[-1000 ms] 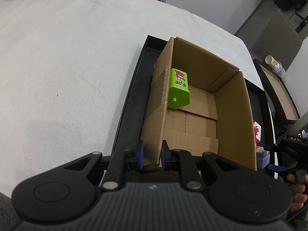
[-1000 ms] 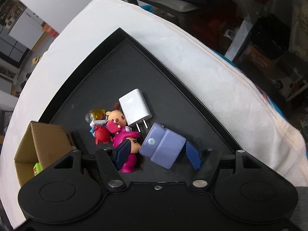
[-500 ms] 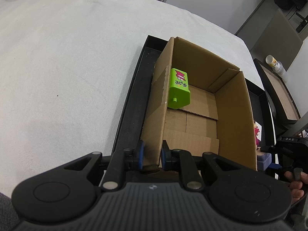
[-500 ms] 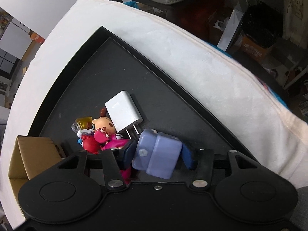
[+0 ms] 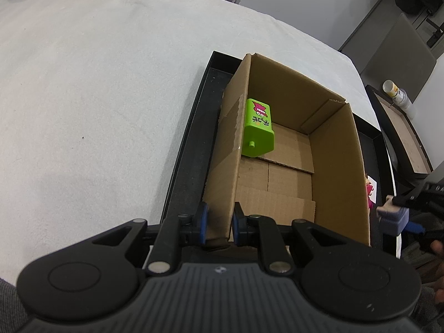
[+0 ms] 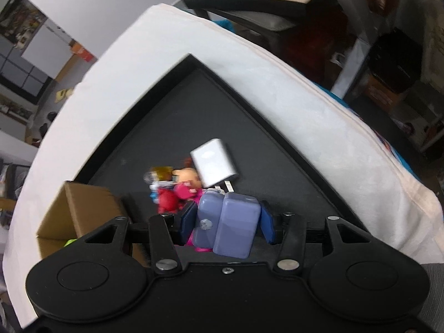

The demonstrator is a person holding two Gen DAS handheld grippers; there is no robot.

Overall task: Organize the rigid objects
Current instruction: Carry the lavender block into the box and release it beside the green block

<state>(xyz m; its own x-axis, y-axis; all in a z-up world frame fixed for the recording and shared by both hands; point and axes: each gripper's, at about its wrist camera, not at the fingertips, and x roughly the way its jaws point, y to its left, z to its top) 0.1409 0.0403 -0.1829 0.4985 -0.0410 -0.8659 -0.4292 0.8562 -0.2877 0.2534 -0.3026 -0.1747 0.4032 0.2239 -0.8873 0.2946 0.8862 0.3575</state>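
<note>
My left gripper [image 5: 219,226] is shut on the near left wall of an open cardboard box [image 5: 337,161] that stands on a black tray [image 5: 188,149]. A green toy block [image 5: 258,127] leans against the box's left inner wall. My right gripper [image 6: 226,222] is shut on a lavender block [image 6: 233,227] and holds it above the tray [image 6: 180,116]. The block also shows at the right edge of the left wrist view [image 5: 392,217], beside the box. On the tray beyond lie a white charger plug [image 6: 215,162] and small pink and red figurines [image 6: 180,191].
The tray lies on a white cloth-covered table [image 5: 97,97]. The box corner [image 6: 80,211] shows left of my right gripper. A dark side table with a cup [image 5: 394,93] stands beyond the table's right edge. Furniture and boxes crowd the floor at right [image 6: 388,69].
My right gripper has closed on the lavender block and lifted it off the tray, drifting toward the box. My left gripper has kept its hold on the box wall.
</note>
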